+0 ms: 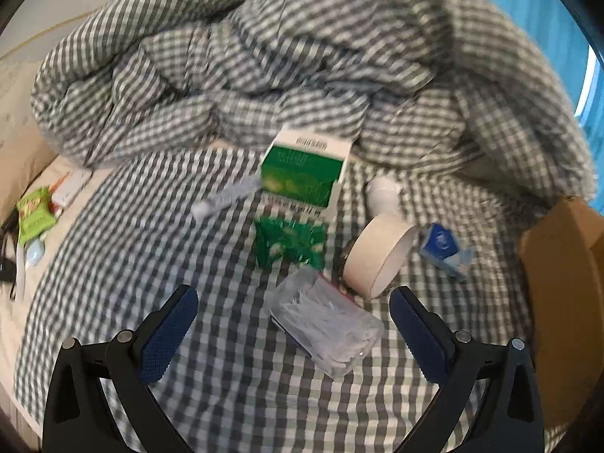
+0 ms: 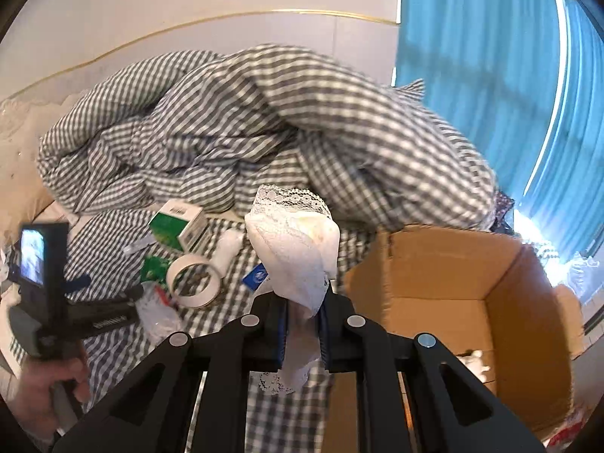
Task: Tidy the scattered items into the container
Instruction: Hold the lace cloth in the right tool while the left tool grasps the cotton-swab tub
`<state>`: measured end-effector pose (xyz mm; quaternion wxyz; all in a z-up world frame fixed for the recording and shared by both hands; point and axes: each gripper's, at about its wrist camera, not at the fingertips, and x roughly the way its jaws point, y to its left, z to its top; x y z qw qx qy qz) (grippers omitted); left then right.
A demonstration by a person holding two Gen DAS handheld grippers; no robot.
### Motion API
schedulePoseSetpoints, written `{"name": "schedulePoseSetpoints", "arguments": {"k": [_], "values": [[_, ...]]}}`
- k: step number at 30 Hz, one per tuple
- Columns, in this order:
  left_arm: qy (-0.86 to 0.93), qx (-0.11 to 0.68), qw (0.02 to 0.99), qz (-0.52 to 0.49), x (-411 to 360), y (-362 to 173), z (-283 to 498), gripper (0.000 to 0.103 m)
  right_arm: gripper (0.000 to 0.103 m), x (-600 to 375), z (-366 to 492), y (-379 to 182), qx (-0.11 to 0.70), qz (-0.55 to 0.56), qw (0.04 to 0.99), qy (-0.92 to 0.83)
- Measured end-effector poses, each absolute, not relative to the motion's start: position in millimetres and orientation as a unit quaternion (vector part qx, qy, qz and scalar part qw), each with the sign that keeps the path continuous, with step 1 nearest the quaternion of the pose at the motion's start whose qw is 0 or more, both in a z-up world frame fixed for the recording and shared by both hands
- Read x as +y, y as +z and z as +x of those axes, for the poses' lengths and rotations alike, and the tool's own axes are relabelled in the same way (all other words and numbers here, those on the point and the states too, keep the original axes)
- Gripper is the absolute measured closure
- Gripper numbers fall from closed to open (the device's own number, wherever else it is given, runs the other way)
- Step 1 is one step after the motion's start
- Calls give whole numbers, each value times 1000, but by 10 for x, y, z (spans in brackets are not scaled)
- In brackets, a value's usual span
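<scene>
Lace cloth (image 2: 292, 241) sits pinched between the pads of my right gripper (image 2: 302, 324), raised just left of the cardboard box (image 2: 528, 302). My left gripper (image 1: 292, 334) hangs spread wide over the clear bag of white sticks (image 1: 328, 324) on the checked sheet (image 1: 151, 226), beside the tape roll (image 1: 377, 256) and green carton (image 1: 305, 173).

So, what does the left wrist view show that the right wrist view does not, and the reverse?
Only the left wrist view shows the open left gripper from its own side, above a clear bag of white sticks, and the green snack packet at the far left.

Only the right wrist view shows the right gripper shut on a white lace cloth, and the inside of the cardboard box.

Both show the tape roll, the green carton and the checked quilt.
</scene>
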<state>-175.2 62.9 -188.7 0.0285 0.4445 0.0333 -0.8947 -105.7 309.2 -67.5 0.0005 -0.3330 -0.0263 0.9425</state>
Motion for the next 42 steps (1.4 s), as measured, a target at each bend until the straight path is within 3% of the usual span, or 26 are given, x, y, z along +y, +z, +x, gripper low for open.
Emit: {"name": "schedulePoseSetpoints", "arguments": {"k": [15,17,19,32,35,37,42], "values": [[-864,45,82,495,996,-2654,-2004,2,90,3491,-999,-601,-9,-320,30,947],[-857,49,80,507,994,-2773,-2027,6,90,3527,-998,-609,-6,-320,33,947],[-854,54,77,512,978,-2855,-2023,27,90,3553,-981,-609,-3,-318,35,947],[-867,44,69,491,762,-2582,-1829,44,89,3545,-912,-608,7,-317,39,948],[-871,39,68,485,724,-2472,-1770,58,88,3559,-864,-602,11,-315,40,948],[-866,39,68,495,689,-2475,-1746,88,88,3578,-842,-609,15,-316,40,948],[-864,35,60,499,579,-2460,-1573,97,88,3613,-764,-612,20,-314,39,948]]}}
